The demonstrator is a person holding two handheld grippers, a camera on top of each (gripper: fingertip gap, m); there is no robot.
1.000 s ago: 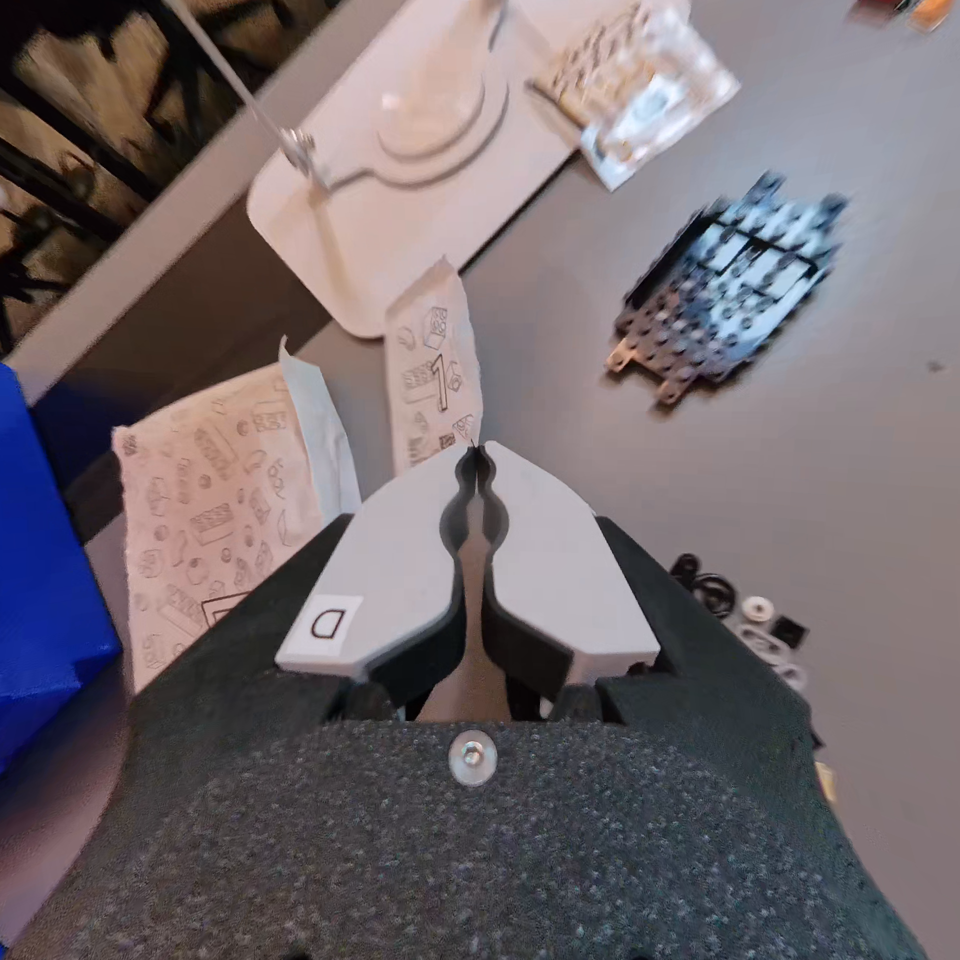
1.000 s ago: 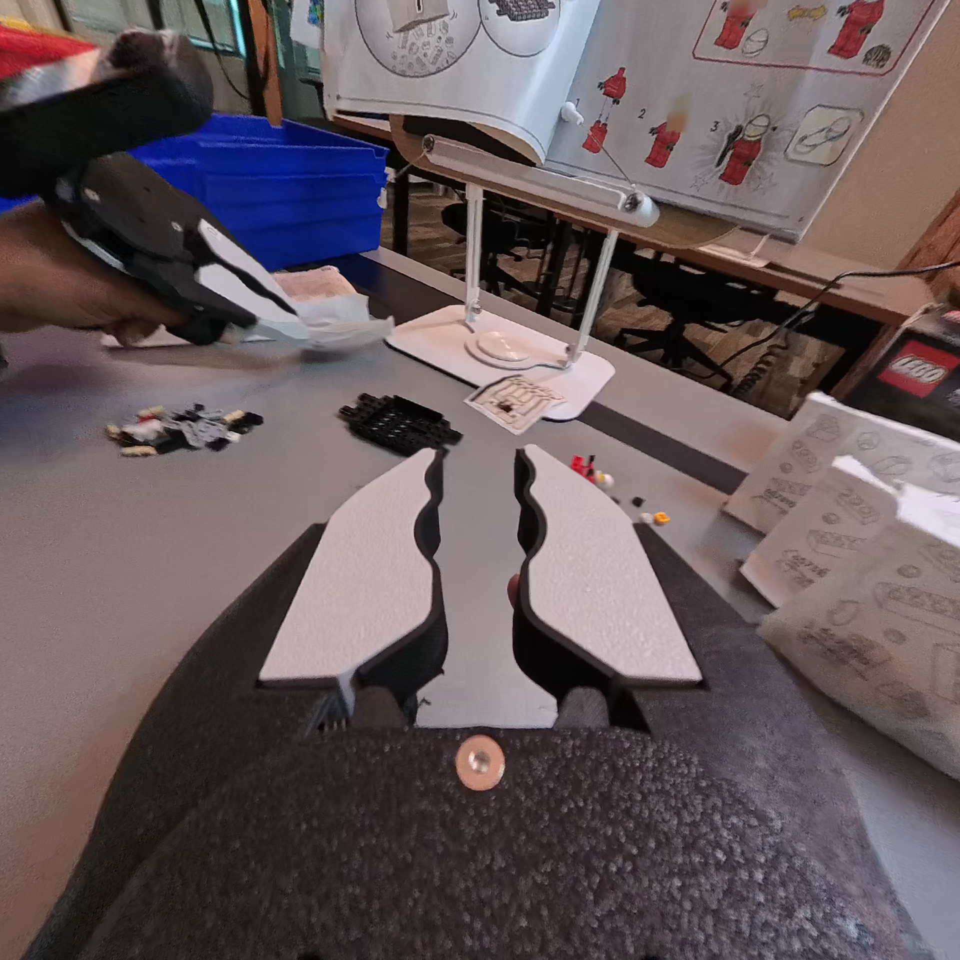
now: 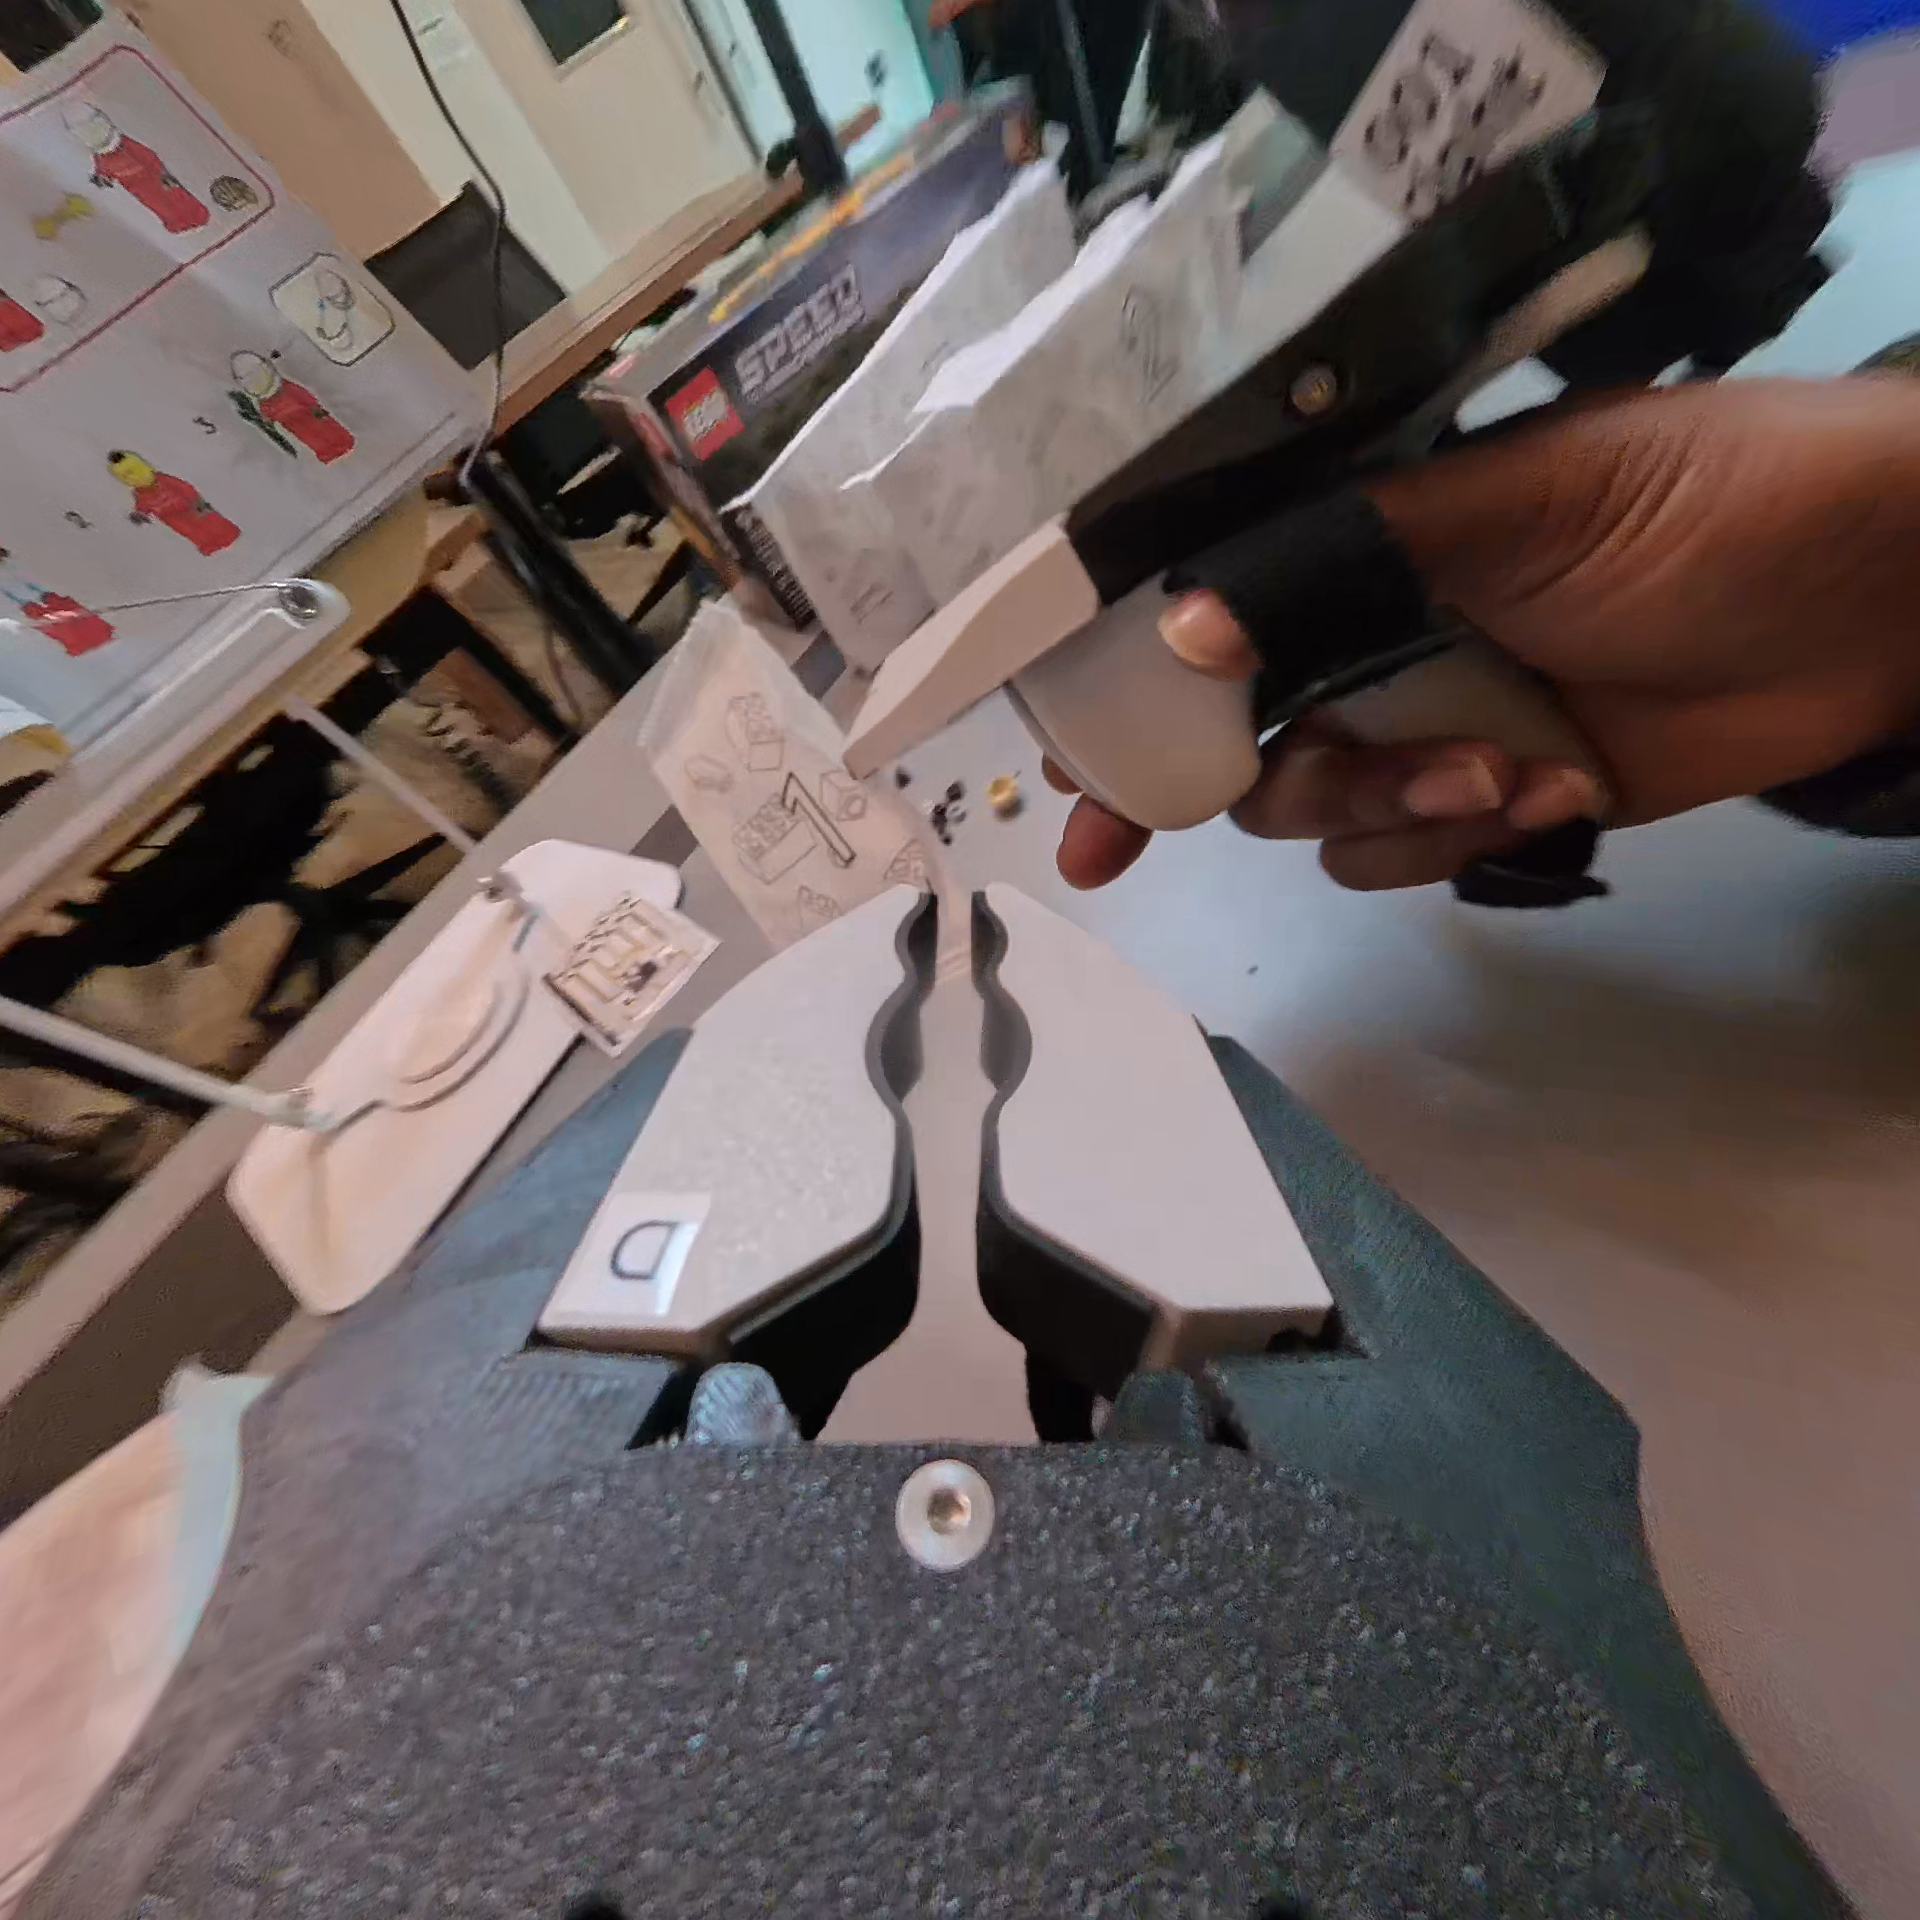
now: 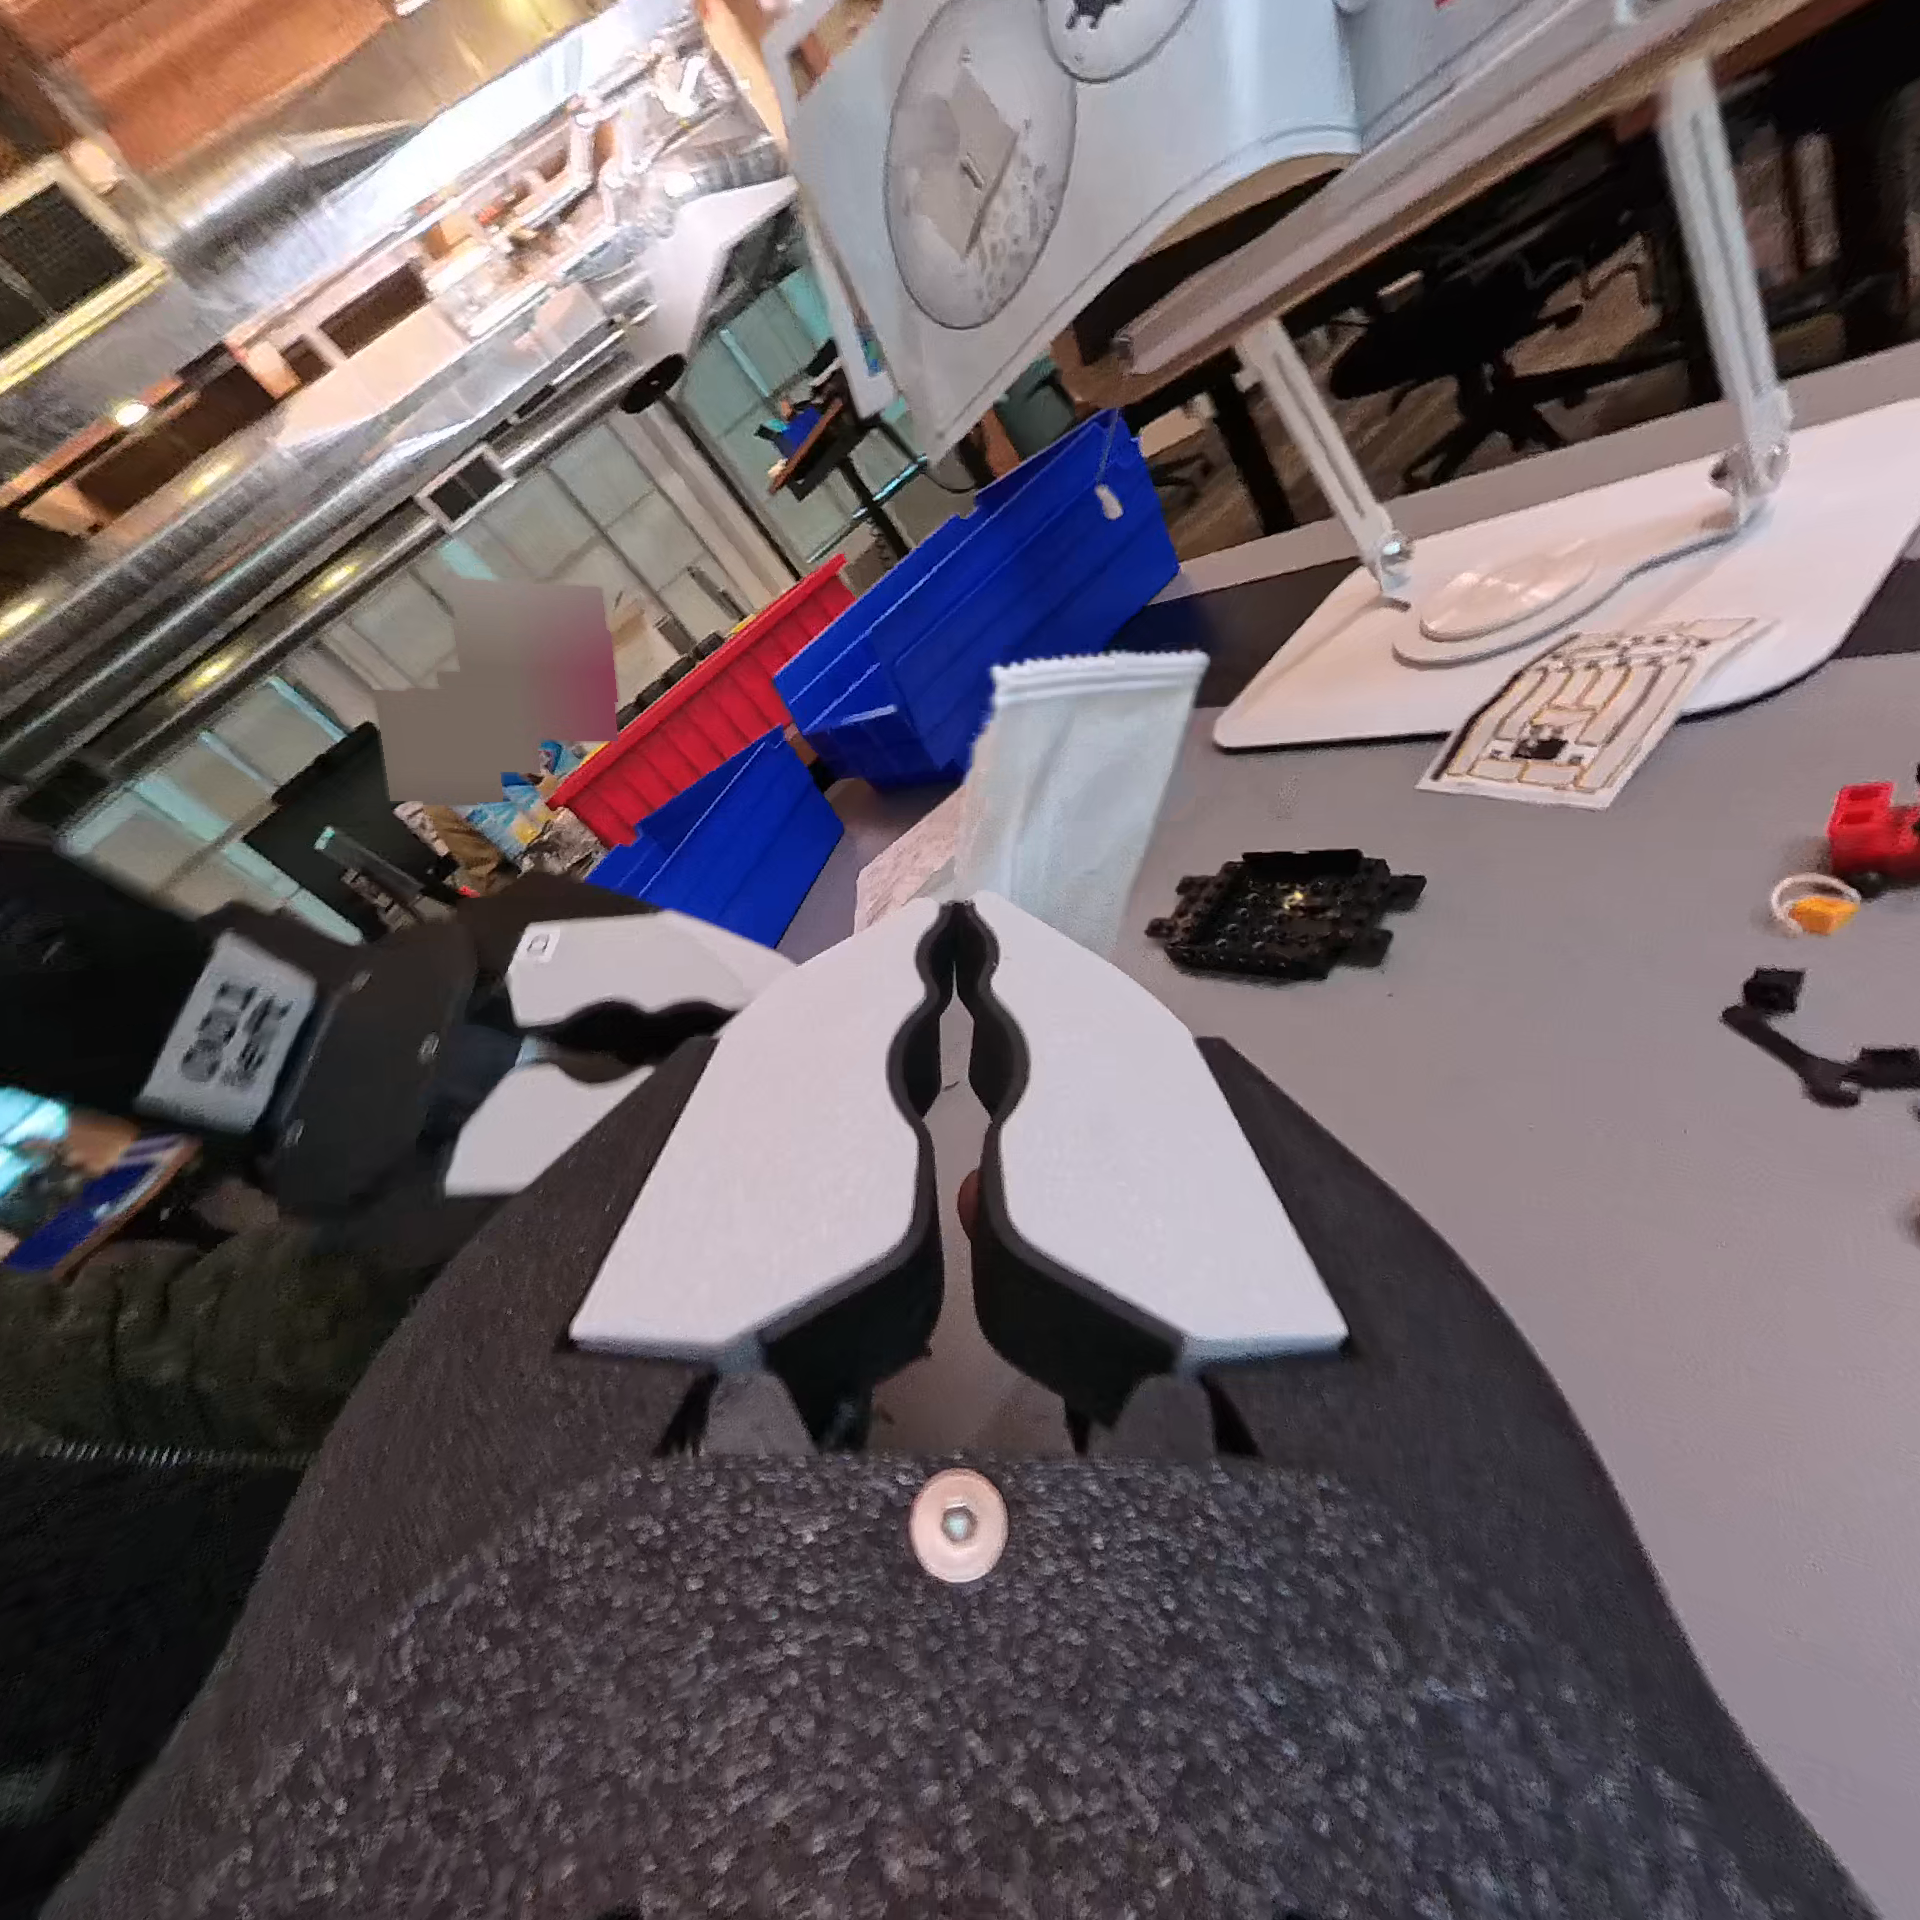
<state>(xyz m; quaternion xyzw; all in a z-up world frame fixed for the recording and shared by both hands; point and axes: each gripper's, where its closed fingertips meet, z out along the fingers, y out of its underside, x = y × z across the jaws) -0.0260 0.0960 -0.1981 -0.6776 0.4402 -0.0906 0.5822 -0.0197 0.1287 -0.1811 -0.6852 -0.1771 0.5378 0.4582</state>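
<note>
Paper bag (image 4: 1081, 790) stands upright above the grey table (image 4: 1558, 1195), its lower edge pinched between the right gripper (image 4: 958, 914) tips; left gripper (image 3: 951, 906) fingers slightly parted around the bag's corner, grip unclear

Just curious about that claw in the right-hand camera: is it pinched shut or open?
Shut. The right gripper has its fingertips meeting on the bottom edge of the white paper bag, which stands up above them.
</note>
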